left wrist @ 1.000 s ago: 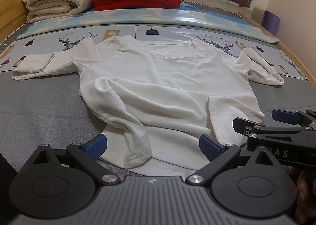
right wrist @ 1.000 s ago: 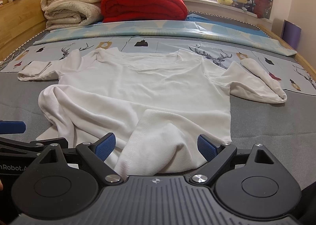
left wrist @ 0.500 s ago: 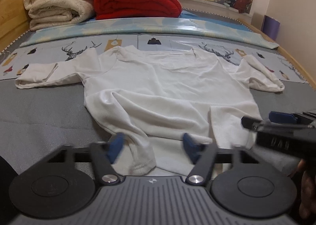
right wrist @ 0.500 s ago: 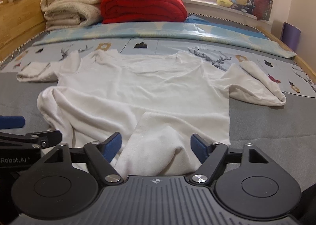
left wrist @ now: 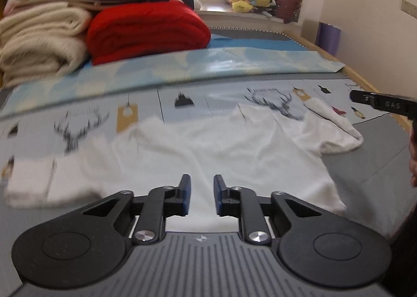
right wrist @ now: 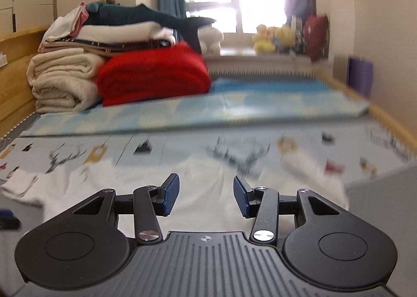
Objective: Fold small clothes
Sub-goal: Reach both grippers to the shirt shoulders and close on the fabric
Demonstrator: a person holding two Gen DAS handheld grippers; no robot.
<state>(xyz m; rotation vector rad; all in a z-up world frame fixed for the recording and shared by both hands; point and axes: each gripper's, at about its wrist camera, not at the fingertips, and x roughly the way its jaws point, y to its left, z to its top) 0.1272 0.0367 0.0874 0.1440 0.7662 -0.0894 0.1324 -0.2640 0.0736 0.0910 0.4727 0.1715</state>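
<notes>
The left gripper (left wrist: 200, 199) and right gripper (right wrist: 206, 196) are being closed above the white shirt (left wrist: 208, 151) with no cloth visibly pinched, so both hem corners by the mat's (left wrist: 378, 146) near edge are probably best being caught evenly.

Motion blur smeared the white shirt (right wrist: 208, 182) in the right wrist view; its near hem was hidden behind both claw housings.

1. White shirt (left wrist: 198, 151): soft matt knit cloth, lightly creased.
2. Red blanket (left wrist: 146, 28): thick, fuzzy cloth.
3. Cream blankets (left wrist: 39, 36): plush, rough-napped cloth.
4. Printed mat (left wrist: 208, 93): smooth, faintly glossy sheet.
5. Bed frame (right wrist: 15, 67): pale wood, satin finish.
6. Left gripper (left wrist: 202, 199): matt black plastic, ribbed grey housing, blue textured pads (left wrist: 185, 192), bright metal screws.
</notes>
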